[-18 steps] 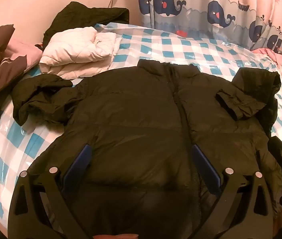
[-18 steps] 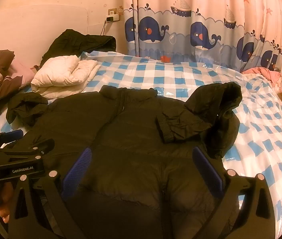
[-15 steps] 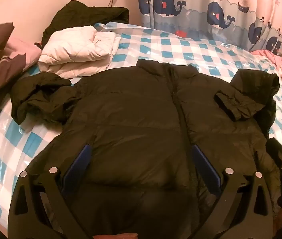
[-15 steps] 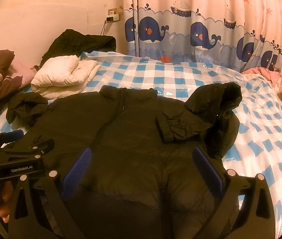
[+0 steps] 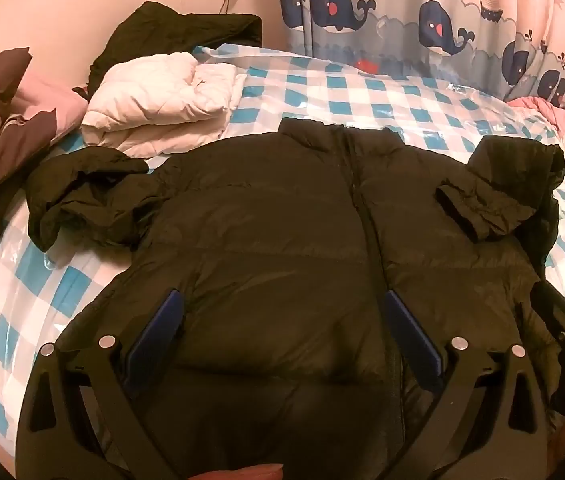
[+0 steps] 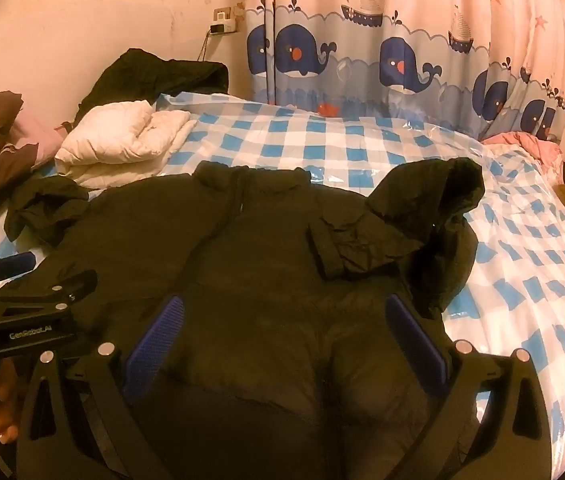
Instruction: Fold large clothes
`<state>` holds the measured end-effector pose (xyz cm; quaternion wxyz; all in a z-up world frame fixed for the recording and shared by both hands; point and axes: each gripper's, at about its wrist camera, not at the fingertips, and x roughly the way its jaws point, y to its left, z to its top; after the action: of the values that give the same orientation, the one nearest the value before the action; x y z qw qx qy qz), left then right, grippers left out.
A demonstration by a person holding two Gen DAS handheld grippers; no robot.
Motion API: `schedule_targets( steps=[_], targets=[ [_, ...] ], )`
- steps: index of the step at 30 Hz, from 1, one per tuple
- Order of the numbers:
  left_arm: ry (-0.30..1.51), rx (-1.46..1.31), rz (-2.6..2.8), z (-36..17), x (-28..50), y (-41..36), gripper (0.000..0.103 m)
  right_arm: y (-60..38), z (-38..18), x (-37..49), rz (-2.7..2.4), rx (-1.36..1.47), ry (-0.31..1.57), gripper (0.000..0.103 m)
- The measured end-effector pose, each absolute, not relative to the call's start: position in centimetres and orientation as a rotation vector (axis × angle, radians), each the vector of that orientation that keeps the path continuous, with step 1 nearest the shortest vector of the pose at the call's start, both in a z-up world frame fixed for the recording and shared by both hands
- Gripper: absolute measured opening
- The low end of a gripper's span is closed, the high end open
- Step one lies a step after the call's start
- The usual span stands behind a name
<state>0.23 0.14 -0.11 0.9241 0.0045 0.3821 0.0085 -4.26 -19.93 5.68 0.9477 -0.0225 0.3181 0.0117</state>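
Note:
A large dark puffer jacket (image 5: 274,248) (image 6: 266,264) lies front up on the bed, zipped, collar towards the far side. Its left sleeve (image 5: 82,200) is bunched beside the body. Its right sleeve (image 5: 490,200) (image 6: 394,224) is folded in over the chest, cuff towards the zip. My left gripper (image 5: 282,320) hovers open above the jacket's lower left half, nothing between its blue pads. My right gripper (image 6: 282,328) hovers open above the lower right half, also with nothing in it. Each gripper shows at the edge of the other's view.
The bed has a blue-and-white checked cover (image 6: 362,148) under clear plastic. A folded white puffer jacket (image 5: 162,100) and a dark garment (image 5: 170,36) lie at the far left. Pink-and-brown clothing (image 5: 2,120) is at the left edge. A whale-print curtain (image 6: 382,52) hangs behind.
The left wrist view has dipped slightly, so the jacket sits a little higher in it. Both grippers stay open; the jacket has not moved.

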Motion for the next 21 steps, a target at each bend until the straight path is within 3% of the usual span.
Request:
schedule_targets(
  steps=[21],
  targets=[
    [0.827,0.035,0.004,-1.0,0.5,-0.9,0.097,-20.7,4.6,-3.1,-0.027,-0.058,0.723,0.098]
  ],
)
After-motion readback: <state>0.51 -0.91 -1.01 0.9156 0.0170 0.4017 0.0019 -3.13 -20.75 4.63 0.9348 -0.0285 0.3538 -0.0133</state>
